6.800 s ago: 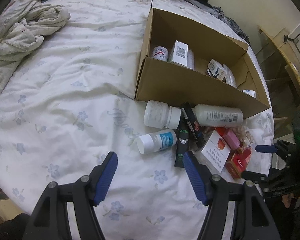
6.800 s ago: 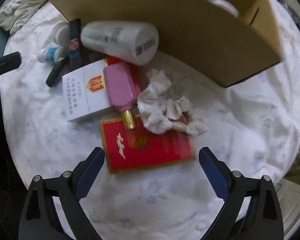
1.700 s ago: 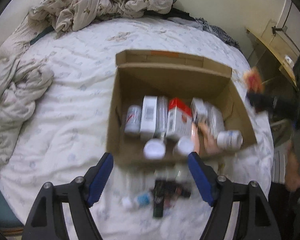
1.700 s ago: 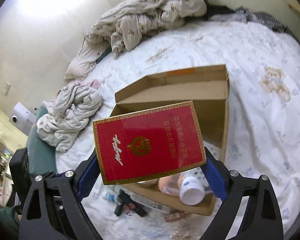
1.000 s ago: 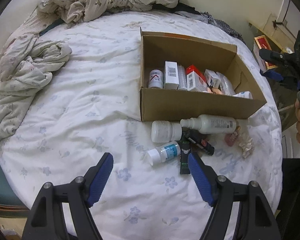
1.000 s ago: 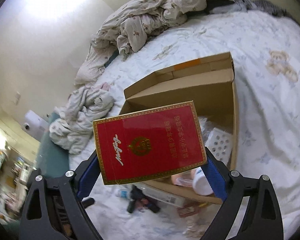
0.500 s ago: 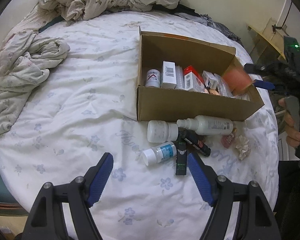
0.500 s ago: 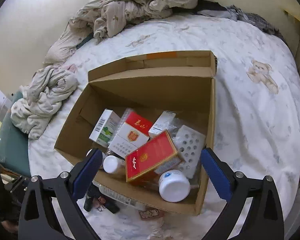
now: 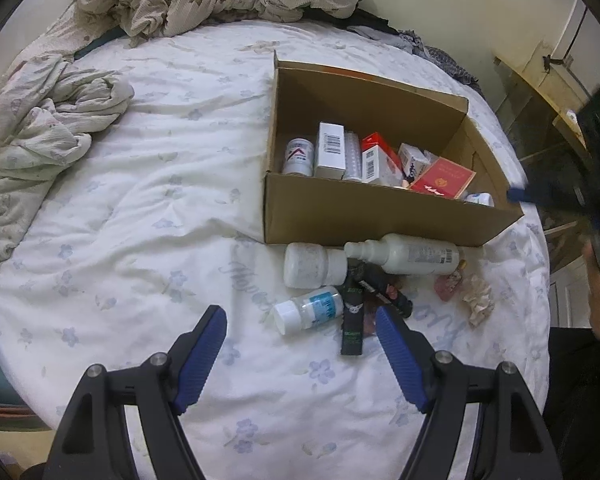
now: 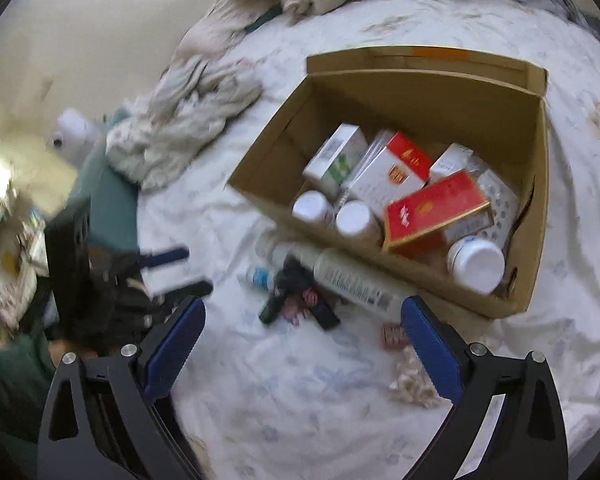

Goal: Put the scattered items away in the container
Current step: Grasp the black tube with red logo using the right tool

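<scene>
the left gripper hangs over the bed with jaws well apart and nothing between them, just near of the scattered pile. the right gripper is spread wide and empty too. the box sits on the bed's far right, and the red pack lies tilted inside it among other packs. a long bottle rests against the box's near wall beside a white jar, a small bottle and black tubes.

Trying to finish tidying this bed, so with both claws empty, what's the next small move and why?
Probably lower the open left claw onto the small clear bottle with the blue label and white cap: it lies loose on the bedsheet just ahead of that claw, still outside the brown cardboard box.
</scene>
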A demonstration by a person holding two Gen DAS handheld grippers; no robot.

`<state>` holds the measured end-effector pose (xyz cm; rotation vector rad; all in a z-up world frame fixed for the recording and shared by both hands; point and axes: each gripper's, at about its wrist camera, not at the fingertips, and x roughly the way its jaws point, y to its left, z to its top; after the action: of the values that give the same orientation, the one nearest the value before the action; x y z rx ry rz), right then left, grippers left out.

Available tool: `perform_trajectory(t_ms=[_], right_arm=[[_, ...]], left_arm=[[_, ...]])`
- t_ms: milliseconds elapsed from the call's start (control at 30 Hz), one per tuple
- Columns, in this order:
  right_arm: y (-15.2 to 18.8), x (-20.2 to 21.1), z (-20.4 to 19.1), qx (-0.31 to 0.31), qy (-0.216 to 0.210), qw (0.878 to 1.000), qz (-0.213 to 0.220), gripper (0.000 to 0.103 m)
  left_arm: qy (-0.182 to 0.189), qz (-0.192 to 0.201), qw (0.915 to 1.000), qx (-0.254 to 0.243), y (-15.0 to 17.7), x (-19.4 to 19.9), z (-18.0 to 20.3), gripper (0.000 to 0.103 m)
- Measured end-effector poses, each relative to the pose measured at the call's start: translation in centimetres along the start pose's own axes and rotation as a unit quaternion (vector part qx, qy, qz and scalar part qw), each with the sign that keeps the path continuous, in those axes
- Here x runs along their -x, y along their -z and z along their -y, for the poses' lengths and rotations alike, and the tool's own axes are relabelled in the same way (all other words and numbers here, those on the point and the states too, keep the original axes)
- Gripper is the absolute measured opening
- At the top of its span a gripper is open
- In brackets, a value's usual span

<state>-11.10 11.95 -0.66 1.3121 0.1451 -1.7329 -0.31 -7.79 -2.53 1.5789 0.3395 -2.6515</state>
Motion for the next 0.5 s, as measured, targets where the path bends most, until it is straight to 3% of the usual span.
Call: perform_trajectory(t_ms=[133, 200, 267, 400, 500], right_arm=[[1.0, -2.1, -0.4, 0.019, 0.027, 0.999, -0.038, 0.094], [1.3, -3.5, 0.0, 0.015, 0.033, 0.997, -0.062, 0.081], [1.8, -5.1, -0.3, 0.027, 0.041, 0.996, -0.076, 0.076], [2.4, -8.4, -1.9, 0.072, 0.059, 0.990, -0.104, 0.064], [2.2, -10.5, -2.6, 0.090, 0.069, 0.987, -0.113, 0.061]], left_arm=[[-0.005, -0.011, 0.9999, 0.001, 0.1, -0.7, 0.0, 0.078], [-0.017, -0.022, 0.9996, 0.010, 0.2, -1.2, -0.5, 0.078], [-0.029, -0.030, 0.9988, 0.025, 0.3, -1.5, -1.2, 0.078], [-0.021, -0.041, 0.9953, 0.085, 0.2, -1.8, -3.5, 0.078], [0.010, -0.046, 0.9892, 0.139, 0.1, -1.7, -5.1, 0.077]])
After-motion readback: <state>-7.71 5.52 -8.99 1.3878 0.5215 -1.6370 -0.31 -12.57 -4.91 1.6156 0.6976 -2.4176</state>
